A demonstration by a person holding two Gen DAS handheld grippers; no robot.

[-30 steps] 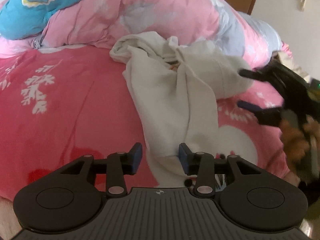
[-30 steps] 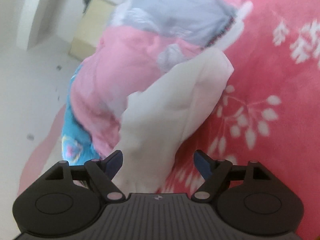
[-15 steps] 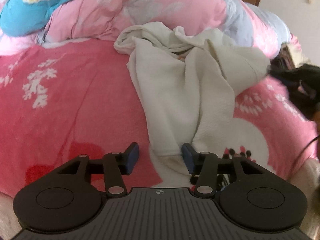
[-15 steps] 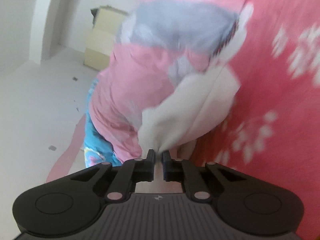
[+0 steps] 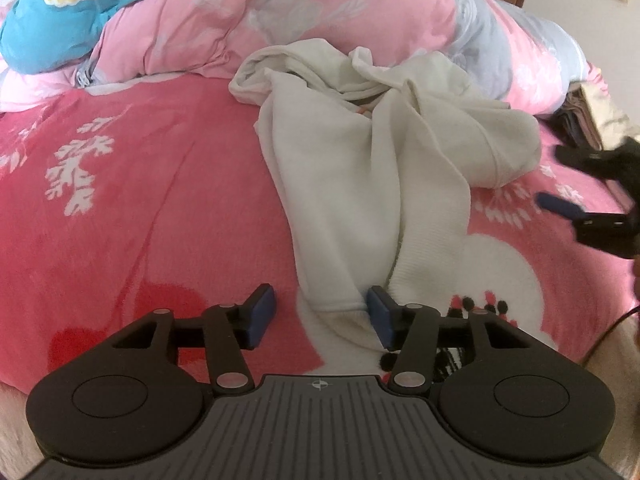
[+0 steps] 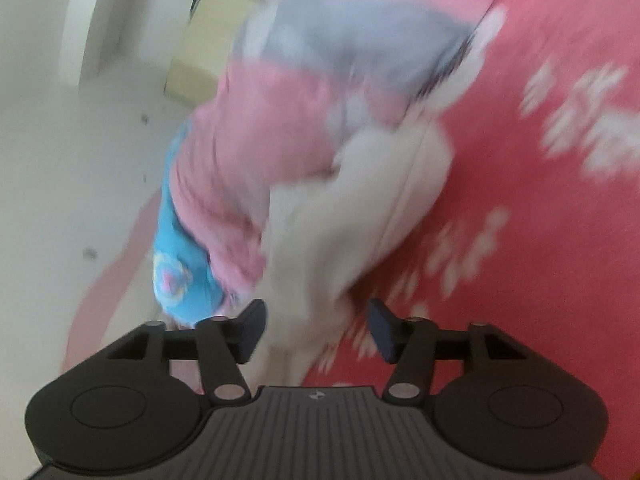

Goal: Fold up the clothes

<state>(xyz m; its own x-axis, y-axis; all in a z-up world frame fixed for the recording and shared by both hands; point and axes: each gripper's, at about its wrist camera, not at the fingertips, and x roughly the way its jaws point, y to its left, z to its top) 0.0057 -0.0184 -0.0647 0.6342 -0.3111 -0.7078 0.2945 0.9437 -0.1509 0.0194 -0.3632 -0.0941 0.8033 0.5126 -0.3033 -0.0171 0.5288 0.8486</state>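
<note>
**Right gripper lets go of the cream garment on the pink bed**

Half a second ago the right gripper (image 6: 316,330) was clenched on the far end of the cream garment (image 5: 360,184); now its jaws stand apart and the cloth lies loose, so that end seems repositioned and still unfolded. The left gripper (image 5: 320,316) is also released, jaws spread either side of the garment's near hem, which lies on the bedspread (image 5: 160,208) below the rumpled duvet (image 5: 280,12).

Matt cream knit garment (image 5: 360,184), fleecy blanket (image 5: 160,208).
</note>
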